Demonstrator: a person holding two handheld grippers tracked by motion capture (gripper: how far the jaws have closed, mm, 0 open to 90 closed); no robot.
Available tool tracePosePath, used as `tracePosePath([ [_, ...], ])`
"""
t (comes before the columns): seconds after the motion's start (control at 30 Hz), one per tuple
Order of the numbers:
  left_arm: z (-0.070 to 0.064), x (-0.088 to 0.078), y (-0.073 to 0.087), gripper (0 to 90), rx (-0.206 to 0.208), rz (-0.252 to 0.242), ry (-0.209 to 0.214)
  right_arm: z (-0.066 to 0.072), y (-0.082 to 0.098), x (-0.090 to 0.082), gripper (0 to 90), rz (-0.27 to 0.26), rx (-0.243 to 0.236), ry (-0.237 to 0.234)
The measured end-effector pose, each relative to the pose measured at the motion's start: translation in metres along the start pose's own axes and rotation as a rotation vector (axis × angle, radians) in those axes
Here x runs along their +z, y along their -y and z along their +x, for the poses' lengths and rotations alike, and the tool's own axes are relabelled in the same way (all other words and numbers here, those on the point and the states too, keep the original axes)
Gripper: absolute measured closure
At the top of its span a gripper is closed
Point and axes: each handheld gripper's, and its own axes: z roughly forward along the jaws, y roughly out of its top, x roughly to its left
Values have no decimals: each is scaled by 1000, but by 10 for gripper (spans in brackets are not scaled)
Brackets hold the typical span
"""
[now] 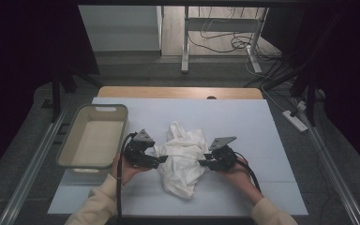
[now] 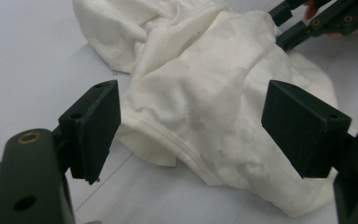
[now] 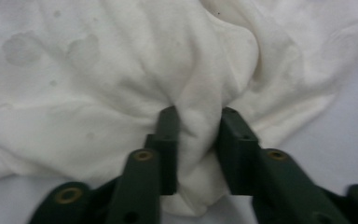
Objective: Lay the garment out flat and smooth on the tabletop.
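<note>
A crumpled white cloth (image 1: 183,157) lies on the white board in front of the person. My left gripper (image 1: 161,159) is at the cloth's left edge. In the left gripper view its jaws (image 2: 196,128) stand wide open, with the hemmed edge of the cloth (image 2: 214,93) lying between and beyond them, untouched. My right gripper (image 1: 204,162) is at the cloth's right edge. In the right gripper view its jaws (image 3: 198,135) pinch a raised fold of the cloth (image 3: 121,70). The right gripper's fingers (image 2: 291,23) also appear at the top right of the left gripper view.
A beige plastic bin (image 1: 70,140) stands at the left of the white board (image 1: 243,122), close to my left hand. A wooden table edge (image 1: 178,92) runs behind the board. Bare board lies right of the cloth and behind it.
</note>
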Motion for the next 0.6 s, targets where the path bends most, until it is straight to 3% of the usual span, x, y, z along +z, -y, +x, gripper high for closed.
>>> tracePosePath([
  [0.23, 0, -1, 0, 204, 3, -2, -1, 4, 6, -13, 780, 36, 1, -5],
  [0.6, -1, 0, 0, 204, 7, 3, 6, 19, 40, -58, 782, 48, 43, 1],
])
